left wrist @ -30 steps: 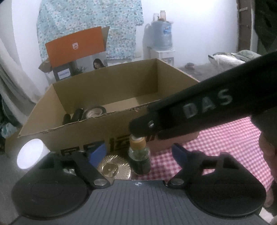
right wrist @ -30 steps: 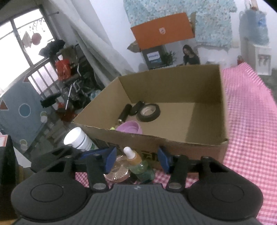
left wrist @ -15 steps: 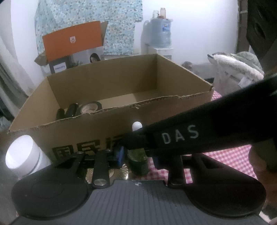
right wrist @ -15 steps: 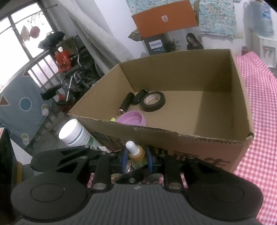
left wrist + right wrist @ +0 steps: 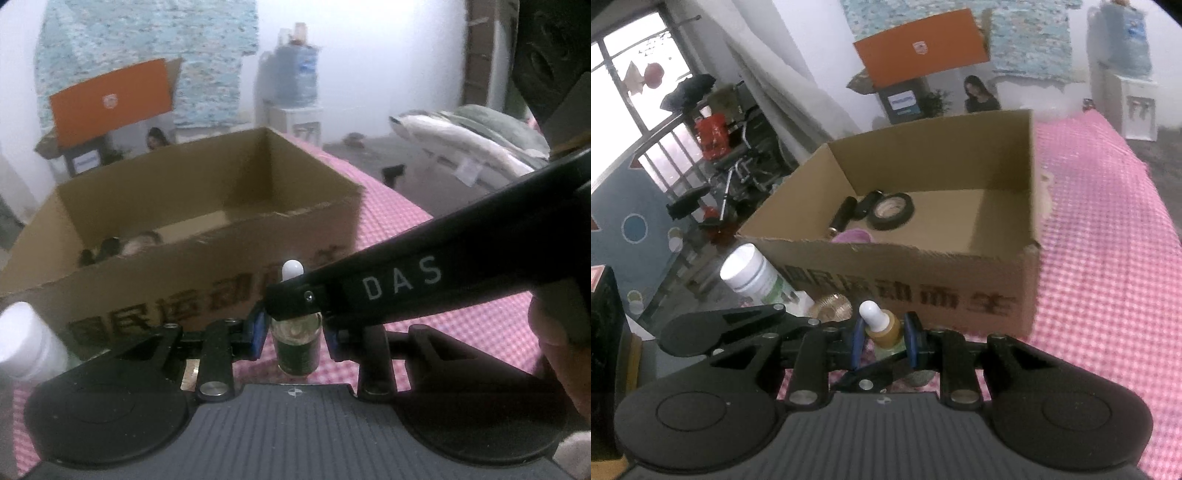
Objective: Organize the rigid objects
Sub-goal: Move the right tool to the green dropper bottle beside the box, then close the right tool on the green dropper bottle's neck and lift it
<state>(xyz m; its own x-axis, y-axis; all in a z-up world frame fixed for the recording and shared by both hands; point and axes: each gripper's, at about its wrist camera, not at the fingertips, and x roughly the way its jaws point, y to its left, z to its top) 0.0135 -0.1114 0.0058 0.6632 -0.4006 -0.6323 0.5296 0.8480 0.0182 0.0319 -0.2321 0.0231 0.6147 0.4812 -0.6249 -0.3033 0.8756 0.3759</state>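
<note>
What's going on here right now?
Both grippers are closed on the same dropper bottle in front of the box: the right gripper at its amber neck, the left gripper around its green body. The box already holds tape and a few other items. A white jar waits outside.

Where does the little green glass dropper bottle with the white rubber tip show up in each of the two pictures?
Left wrist view: the green glass dropper bottle stands low at centre, between blue pads, its top partly behind the right gripper's black finger.
Right wrist view: the same bottle sits low at centre, clamped between blue pads.
Shared landmark: the open brown cardboard box just behind it.
</note>
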